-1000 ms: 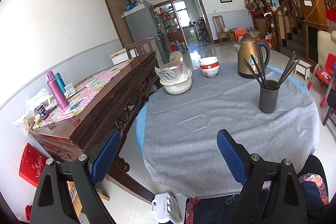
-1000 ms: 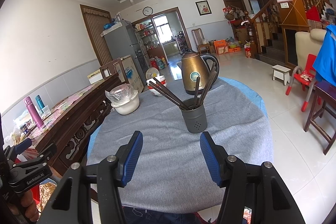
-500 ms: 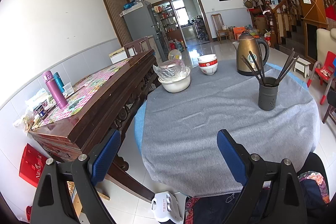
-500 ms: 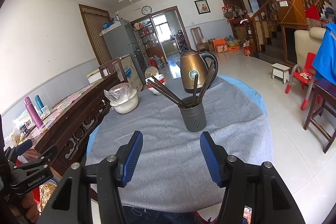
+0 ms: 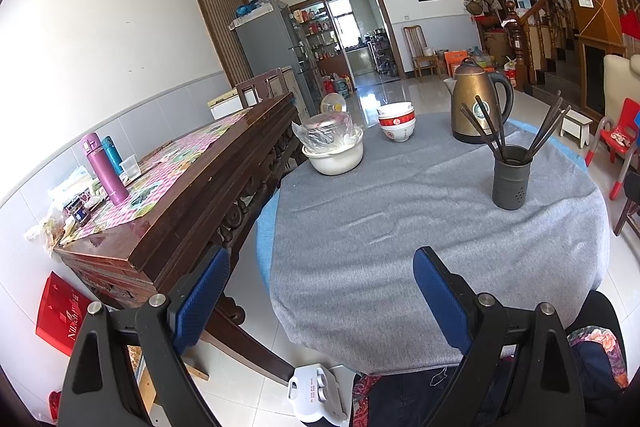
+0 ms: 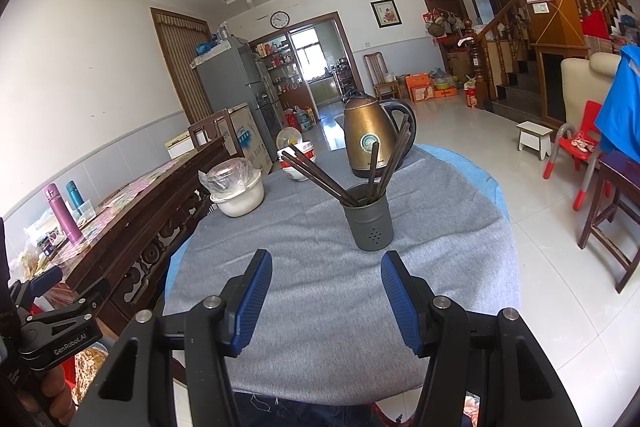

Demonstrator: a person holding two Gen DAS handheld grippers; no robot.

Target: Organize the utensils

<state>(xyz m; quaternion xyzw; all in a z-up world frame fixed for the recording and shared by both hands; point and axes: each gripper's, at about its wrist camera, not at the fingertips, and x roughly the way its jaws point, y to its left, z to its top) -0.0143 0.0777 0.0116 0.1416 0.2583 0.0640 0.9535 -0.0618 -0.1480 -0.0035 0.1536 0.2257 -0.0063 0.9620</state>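
A dark grey utensil holder point(image 5: 510, 178) stands on the round table with a grey cloth point(image 5: 400, 227). Several dark chopsticks point(image 5: 484, 131) stick out of it, fanned left and right. It also shows in the right wrist view point(image 6: 370, 219), straight ahead of my right gripper point(image 6: 326, 287), which is open and empty over the near part of the table. My left gripper point(image 5: 320, 287) is open and empty, held at the table's near left edge. The left gripper also shows at the lower left of the right wrist view point(image 6: 60, 307).
A bronze kettle point(image 5: 476, 103) stands behind the holder. Stacked red-and-white bowls point(image 5: 397, 123) and a white pot with a plastic-wrapped lid point(image 5: 332, 147) stand at the far left. A wooden sideboard point(image 5: 180, 187) runs along the left. Chairs point(image 6: 612, 211) stand to the right.
Both views have drawn back slightly and tilted. The grippers stay open and empty. Nothing on the table has moved.
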